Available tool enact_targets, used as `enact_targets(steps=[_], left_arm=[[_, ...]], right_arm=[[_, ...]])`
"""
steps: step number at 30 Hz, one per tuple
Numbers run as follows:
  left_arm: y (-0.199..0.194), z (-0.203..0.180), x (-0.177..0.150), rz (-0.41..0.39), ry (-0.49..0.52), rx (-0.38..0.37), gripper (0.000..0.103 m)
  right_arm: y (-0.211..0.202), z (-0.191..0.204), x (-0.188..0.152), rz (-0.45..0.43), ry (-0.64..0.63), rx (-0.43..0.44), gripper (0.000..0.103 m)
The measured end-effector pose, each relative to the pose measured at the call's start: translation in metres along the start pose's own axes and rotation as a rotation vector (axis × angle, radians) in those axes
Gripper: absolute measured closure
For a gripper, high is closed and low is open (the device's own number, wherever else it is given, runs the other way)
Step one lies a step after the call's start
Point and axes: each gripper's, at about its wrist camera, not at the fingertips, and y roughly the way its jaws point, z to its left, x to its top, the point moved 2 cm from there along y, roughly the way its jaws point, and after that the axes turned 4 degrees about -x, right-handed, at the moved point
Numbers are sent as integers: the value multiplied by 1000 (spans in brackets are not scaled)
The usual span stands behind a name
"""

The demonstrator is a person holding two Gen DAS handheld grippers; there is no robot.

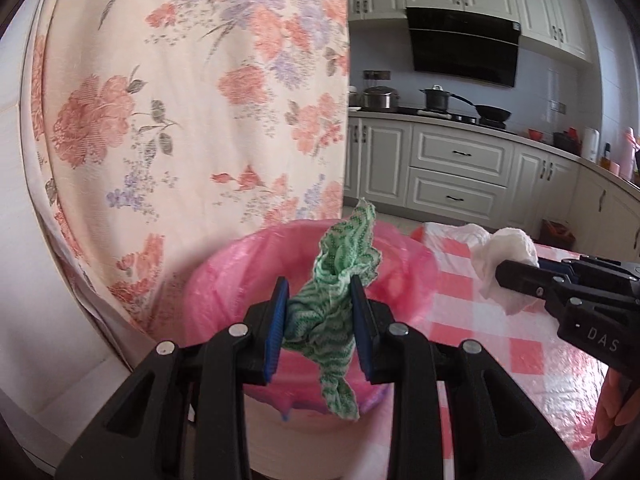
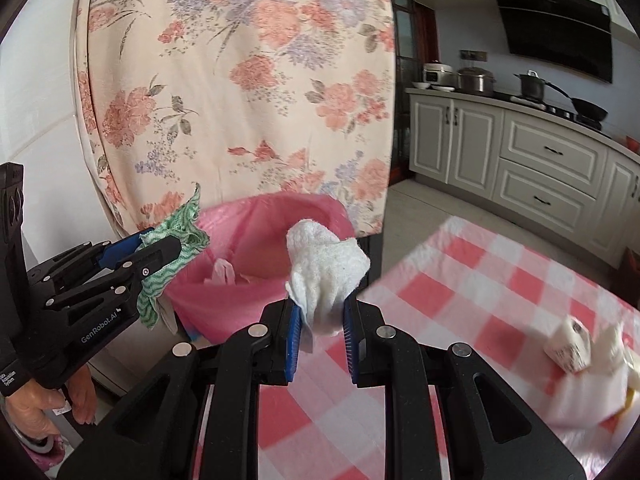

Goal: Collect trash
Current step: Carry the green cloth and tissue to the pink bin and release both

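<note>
Trash bin point(image 1: 224, 280) with the pink liner is sitting at the edge of the checkered surface point(image 1: 500, 340), right in front of a big floral cloth point(image 1: 180, 100) that's hanging behind it. That bin is my reference point for everything here.

The left claw point(image 1: 320, 320) is gripping a green wavy-patterned rag point(image 1: 340, 280), pinching it between the blue pads, and it's hovering just at the near rim of the bin. The rag is sticking up above the pads and dangling below them too, so it's covering part of the liner opening in the left wrist view.

The right claw point(image 2: 320, 324) is clamping a crumpled white tissue point(image 2: 324, 272), and it's sitting near the bin on the surface side, not quite over the opening as far as I can tell. In the left wrist view you're only seeing that claw from the side, cut off at the frame edge.

Inside the bin there's something pale and crumpled point(image 2: 222, 272) lying at the bottom, but it's too blurry to say what.

Farther from the bin, on the surface, more trash point(image 2: 580, 364) is lying there, a whitish lump with some printed packaging, smeared and cut by the frame edge. A hand point(image 2: 52, 404) is peeking in under the left claw, mostly hidden.
</note>
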Motion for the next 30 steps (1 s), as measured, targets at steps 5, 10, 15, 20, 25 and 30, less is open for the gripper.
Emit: enact_targets(steps=[5, 10, 15, 20, 25, 30], left_arm=[[20, 22, 11, 5, 2, 48, 73], [47, 42, 20, 21, -22, 63, 70], [64, 59, 26, 23, -82, 114, 30], [59, 70, 25, -1, -120, 152, 24], [47, 68, 18, -17, -127, 173, 18], [30, 54, 13, -57, -117, 200, 6]], right_arm=[[29, 12, 22, 5, -18, 32, 84], [58, 24, 38, 6, -28, 73, 82], [83, 38, 43, 19, -86, 89, 52], [88, 39, 36, 18, -118, 71, 36], [77, 28, 26, 10, -101, 53, 36], [55, 12, 15, 1, -78, 15, 36]])
